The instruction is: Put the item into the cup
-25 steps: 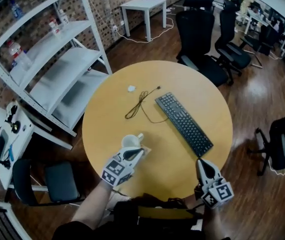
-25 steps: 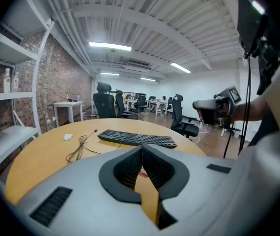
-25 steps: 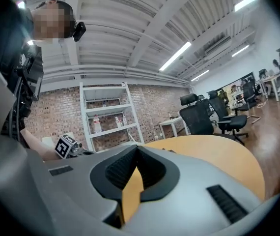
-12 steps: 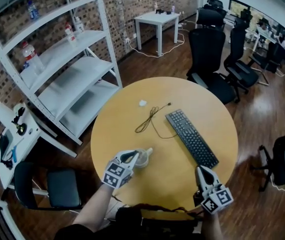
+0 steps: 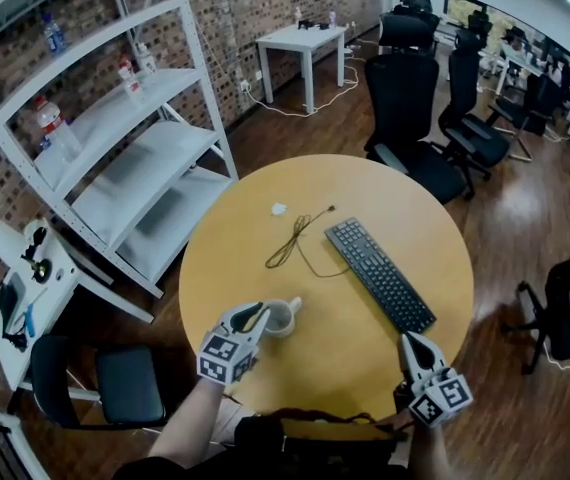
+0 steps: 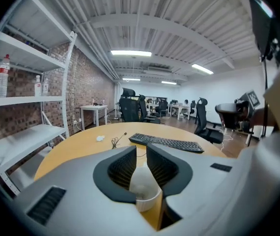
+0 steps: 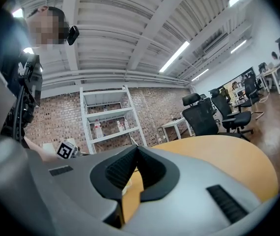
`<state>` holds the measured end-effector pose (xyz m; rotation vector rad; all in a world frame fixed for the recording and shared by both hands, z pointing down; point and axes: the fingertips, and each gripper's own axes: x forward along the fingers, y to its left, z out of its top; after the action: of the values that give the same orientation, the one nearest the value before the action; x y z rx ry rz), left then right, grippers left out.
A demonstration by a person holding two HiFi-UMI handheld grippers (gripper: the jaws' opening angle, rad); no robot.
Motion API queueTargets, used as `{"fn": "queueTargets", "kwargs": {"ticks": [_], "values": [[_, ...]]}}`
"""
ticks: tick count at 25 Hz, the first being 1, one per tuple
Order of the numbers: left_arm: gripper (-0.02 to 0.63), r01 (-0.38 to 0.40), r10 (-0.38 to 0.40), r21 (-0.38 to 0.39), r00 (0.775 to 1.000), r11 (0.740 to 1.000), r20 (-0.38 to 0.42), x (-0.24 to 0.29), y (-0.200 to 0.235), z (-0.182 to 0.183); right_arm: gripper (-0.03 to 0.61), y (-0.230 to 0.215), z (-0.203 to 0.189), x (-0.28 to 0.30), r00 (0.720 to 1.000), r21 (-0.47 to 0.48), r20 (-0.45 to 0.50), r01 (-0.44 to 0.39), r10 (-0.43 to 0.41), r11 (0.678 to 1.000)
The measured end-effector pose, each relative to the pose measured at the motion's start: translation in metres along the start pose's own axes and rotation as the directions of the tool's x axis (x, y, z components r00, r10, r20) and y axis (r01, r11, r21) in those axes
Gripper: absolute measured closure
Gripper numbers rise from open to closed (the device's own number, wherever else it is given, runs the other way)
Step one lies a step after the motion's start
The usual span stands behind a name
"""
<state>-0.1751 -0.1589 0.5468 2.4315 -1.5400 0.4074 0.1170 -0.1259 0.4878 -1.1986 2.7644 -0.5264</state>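
Between left gripper's (image 6: 141, 151) opening jaws stands the cup (image 6: 145, 191).

Pretty bright and even overall, all of it from ceiling strip lights (image 6: 130, 53), so shadows on the tabletop (image 5: 385, 188) are faint. There's some glare on the wood floor (image 5: 525, 183) at the right of the head view. Heavy fisheye everywhere: the shelves (image 5: 115, 128) bow outward, and both gripper views go black at the corners. In the left gripper view the cup (image 6: 145, 193) up close is soft, while the far room stays fairly sharp.
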Motion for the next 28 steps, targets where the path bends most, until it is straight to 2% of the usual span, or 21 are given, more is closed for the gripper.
{"fn": "queueTargets", "kwargs": {"ticks": [5,10,15,17,22,28], "values": [[0.551,-0.033,0.038,-0.047,0.993,0.998,0.109,-0.036,0.010,0.015,0.571,0.007,0.008,0.009,0.999,-0.043,-0.018,-0.034,0.034,0.998],[0.551,-0.027,0.084,-0.221,0.964,0.975,0.254,-0.069,0.019,0.033,0.572,0.015,0.014,0.025,0.998,-0.048,-0.014,-0.069,0.069,0.996],[0.551,-0.073,0.140,-0.201,0.927,0.977,0.346,-0.097,0.009,0.050,0.572,0.028,0.014,0.041,0.995,-0.088,-0.022,-0.101,0.100,0.991],[0.551,-0.076,0.151,-0.212,0.920,0.974,0.363,-0.103,0.005,0.049,0.574,0.032,0.012,0.044,0.995,-0.107,-0.035,-0.101,0.098,0.989],[0.551,-0.067,0.147,-0.233,0.927,0.970,0.344,-0.106,0.005,0.040,0.574,0.039,0.019,0.048,0.995,-0.128,-0.027,-0.098,0.095,0.987],[0.551,-0.066,0.162,-0.271,0.923,0.960,0.350,-0.112,0.007,0.029,0.574,0.037,0.013,0.041,0.997,-0.140,-0.030,-0.072,0.069,0.988]]}}
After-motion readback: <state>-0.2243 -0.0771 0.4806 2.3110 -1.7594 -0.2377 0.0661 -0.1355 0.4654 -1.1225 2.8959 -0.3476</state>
